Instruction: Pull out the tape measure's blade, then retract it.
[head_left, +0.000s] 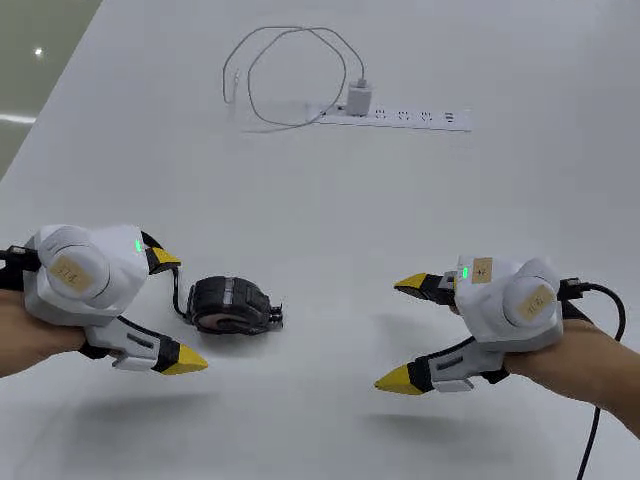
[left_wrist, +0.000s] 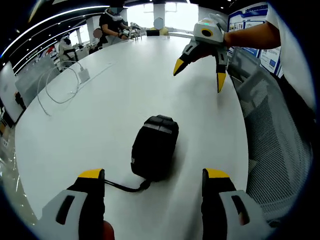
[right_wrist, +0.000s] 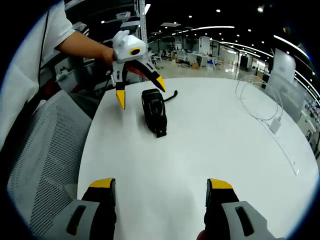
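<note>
A black tape measure (head_left: 232, 305) lies on its side on the white table, its wrist loop trailing toward the left gripper and its blade drawn in. My left gripper (head_left: 175, 310) stands open just left of it, yellow tips either side of the loop end. From the left gripper view the tape measure (left_wrist: 155, 146) sits a little ahead of the open jaws (left_wrist: 154, 175). My right gripper (head_left: 405, 332) hangs open well to the right, apart from the case. In the right gripper view the tape measure (right_wrist: 154, 111) lies far ahead, beside the left gripper (right_wrist: 140, 86).
A white power strip (head_left: 400, 117) with a plugged-in charger (head_left: 359, 98) and a looped white cable (head_left: 290, 75) lies at the back of the table. A mesh chair (right_wrist: 40, 165) stands off the table's near edge. People sit far off in the room.
</note>
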